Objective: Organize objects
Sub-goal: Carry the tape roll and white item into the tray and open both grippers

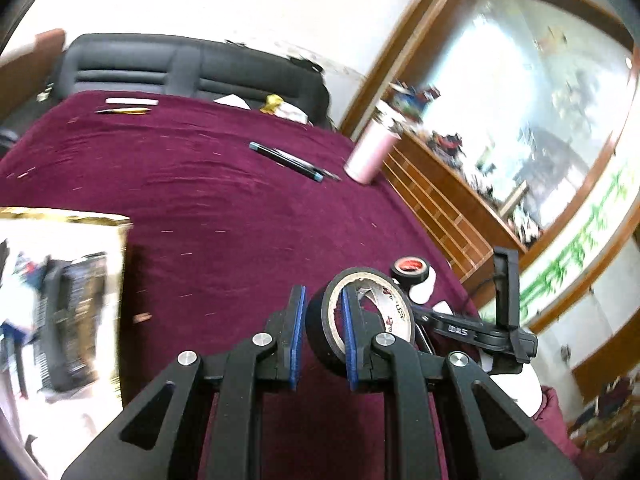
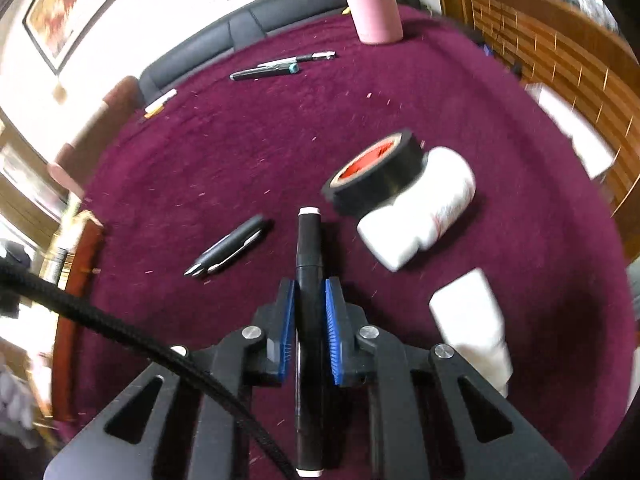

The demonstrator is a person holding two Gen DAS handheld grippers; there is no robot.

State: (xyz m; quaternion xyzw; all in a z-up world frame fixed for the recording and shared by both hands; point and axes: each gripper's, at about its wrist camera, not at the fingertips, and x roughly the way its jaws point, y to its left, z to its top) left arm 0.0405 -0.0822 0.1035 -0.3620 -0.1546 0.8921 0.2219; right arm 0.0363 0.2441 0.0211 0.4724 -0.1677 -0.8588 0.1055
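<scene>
While clamped: tape roll (image 1: 360,320), marker (image 2: 309,264).

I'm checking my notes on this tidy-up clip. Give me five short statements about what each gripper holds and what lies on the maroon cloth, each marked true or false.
1. The left gripper pinches the wall of a black tape roll with a white core. True.
2. The right gripper is open over bare cloth. False: it is shut on a black marker with white ends.
3. A black tape roll with a red core leans on a white cylindrical roll. True.
4. The pink cylindrical bottle lies on its side. False: it stands upright.
5. The maroon cloth is green. False: it is maroon.
</scene>
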